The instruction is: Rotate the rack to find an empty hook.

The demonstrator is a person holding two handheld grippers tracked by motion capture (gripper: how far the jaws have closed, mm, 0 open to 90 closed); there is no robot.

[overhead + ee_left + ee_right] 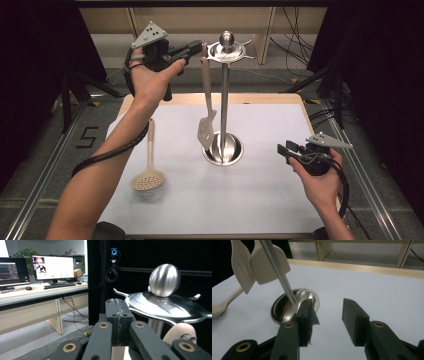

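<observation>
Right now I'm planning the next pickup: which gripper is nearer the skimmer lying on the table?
Right. The right gripper hovers low, across the stand's base from the skimmer; the left gripper is raised at the stand's top.

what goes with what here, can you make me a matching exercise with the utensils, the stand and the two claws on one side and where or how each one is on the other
Things
1. slotted turner
2. skimmer spoon
3. left claw
4. right claw

Places or states
A. lying flat on the white table top, left of the stand's base
B. jaws apart, low at the right, nothing between them
C. hanging upright beside the pole of the metal stand
D. jaws together, raised up by the stand's top disc

Pairs: 1-C, 2-A, 3-D, 4-B
</observation>
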